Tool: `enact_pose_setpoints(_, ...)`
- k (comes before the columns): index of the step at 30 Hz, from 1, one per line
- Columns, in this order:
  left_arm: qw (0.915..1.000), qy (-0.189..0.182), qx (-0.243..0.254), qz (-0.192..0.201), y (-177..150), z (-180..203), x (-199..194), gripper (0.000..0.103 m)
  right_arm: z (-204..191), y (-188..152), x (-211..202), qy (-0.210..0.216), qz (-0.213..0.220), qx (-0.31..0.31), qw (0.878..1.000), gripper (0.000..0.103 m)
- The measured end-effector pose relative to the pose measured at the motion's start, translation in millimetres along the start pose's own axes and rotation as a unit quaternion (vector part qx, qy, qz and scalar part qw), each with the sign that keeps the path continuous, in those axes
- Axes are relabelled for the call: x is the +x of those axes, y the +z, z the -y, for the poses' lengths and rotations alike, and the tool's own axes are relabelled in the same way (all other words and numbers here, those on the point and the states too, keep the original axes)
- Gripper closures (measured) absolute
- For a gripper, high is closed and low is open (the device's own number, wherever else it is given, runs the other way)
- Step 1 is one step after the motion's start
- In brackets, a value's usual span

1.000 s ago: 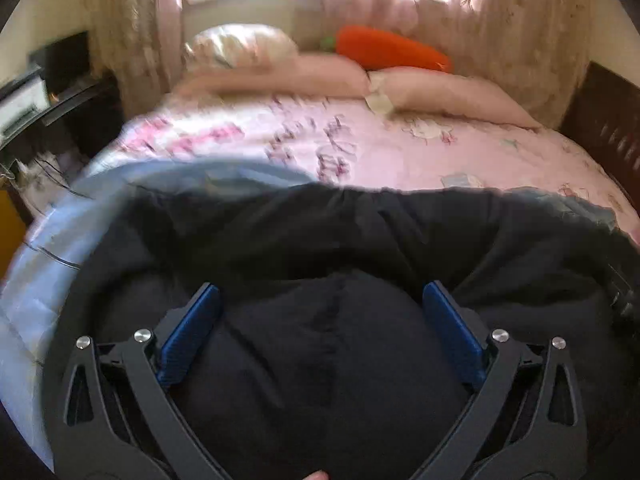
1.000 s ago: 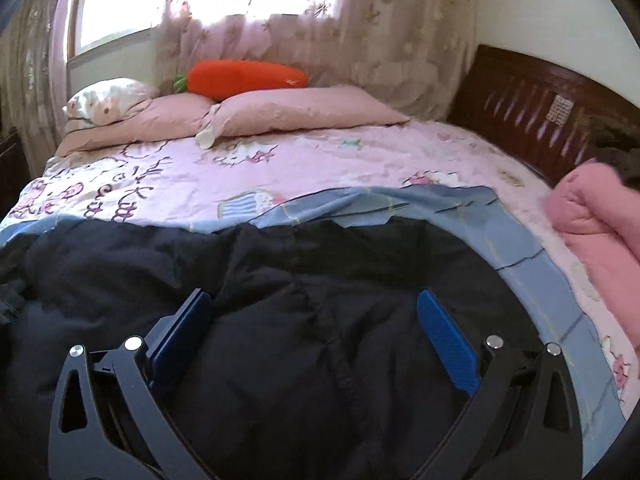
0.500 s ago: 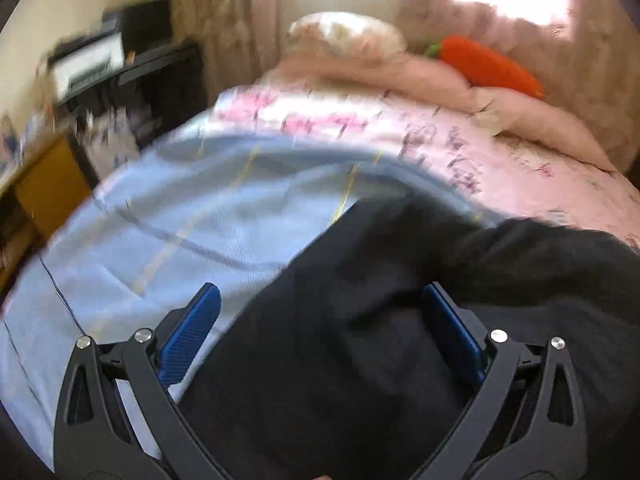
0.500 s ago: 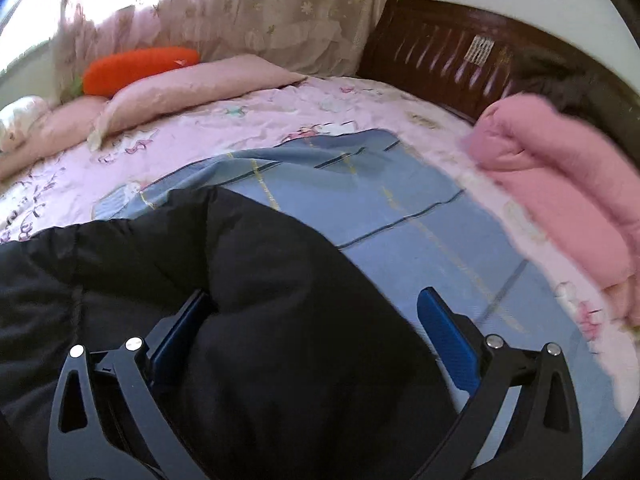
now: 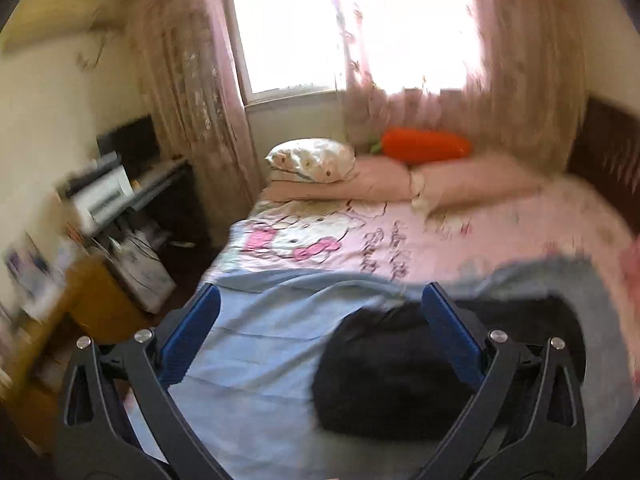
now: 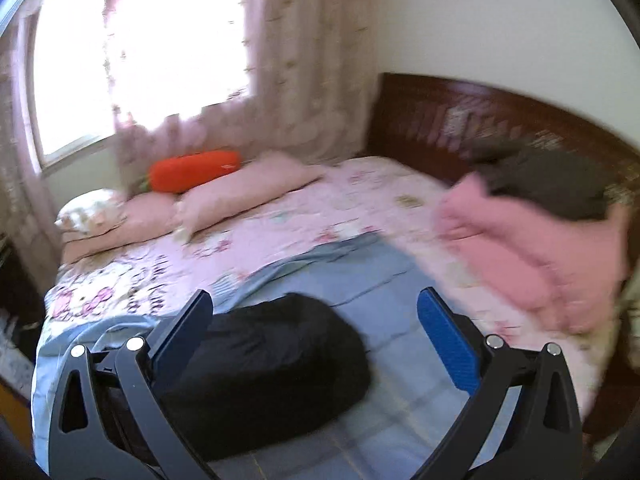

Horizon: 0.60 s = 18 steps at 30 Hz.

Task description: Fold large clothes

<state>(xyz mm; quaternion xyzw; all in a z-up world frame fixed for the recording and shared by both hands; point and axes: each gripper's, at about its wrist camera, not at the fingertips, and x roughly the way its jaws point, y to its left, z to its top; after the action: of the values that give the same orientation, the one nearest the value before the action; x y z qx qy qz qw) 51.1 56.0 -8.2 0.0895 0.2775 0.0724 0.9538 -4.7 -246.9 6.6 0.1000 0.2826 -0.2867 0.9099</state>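
A black padded garment (image 5: 384, 372) lies as a folded bundle on a light blue sheet (image 5: 256, 344) spread over the near part of the bed. It also shows in the right wrist view (image 6: 272, 368). My left gripper (image 5: 320, 332) is open and empty, held above the sheet with the bundle under its right finger. My right gripper (image 6: 316, 336) is open and empty, held above the bundle's right end and the blue sheet (image 6: 384, 280).
The pink patterned bed (image 5: 440, 236) carries pillows (image 5: 312, 160) and an orange carrot cushion (image 5: 424, 146) at the far end. A desk with a printer (image 5: 100, 196) stands left. A folded pink blanket (image 6: 536, 248) with dark clothing (image 6: 548, 184) lies right, by the wooden headboard (image 6: 460, 116).
Both grippers have pulled up and back from the black garment. The garment now lies as a compact bundle below them, and both views show more of the room.
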Motion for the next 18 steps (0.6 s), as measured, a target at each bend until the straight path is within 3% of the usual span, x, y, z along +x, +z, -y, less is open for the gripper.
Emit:
enact_pose_setpoints(3, 0.9996, 0.001, 0.009, 0.027, 19, -14, -66, 0.002, 6, 33, -57, -0.003, 0.001, -0.022, 1.000, 0.001)
enact_pose_setpoints(6, 0.9990, -0.041, -0.018, -0.001, 23, -26, -109, 0.002, 5, 37, -103, 0.046, 0.014, -0.088, 0.995, 0.001)
enact_pose_setpoints(8, 0.9984, -0.053, -0.015, -0.010, 16, -30, -132, 0.002, 0, 22, -126, 0.049, 0.021, -0.167, 0.985, 0.001)
enact_pose_setpoints(10, 0.9994, -0.034, -0.001, 0.000, 4, -29, -153, 0.002, 0, -1, -143, 0.029, 0.043, -0.203, 0.978, 0.001)
enact_pose_setpoints(12, 0.9995, -0.025, 0.019, -0.005, -6, -24, -165, 0.002, 6, -19, -153, 0.043, 0.033, -0.211, 0.976, 0.001)
enact_pose_setpoints(14, 0.9977, -0.050, 0.036, -0.029, -15, -15, -170, 0.002, 15, -34, -156, 0.077, 0.014, -0.200, 0.977, 0.001)
enact_pose_setpoints(18, 0.9937, -0.073, -0.002, -0.084, -32, -6, -170, 0.002, 28, -56, -144, 0.114, -0.047, -0.193, 0.974, 0.001)
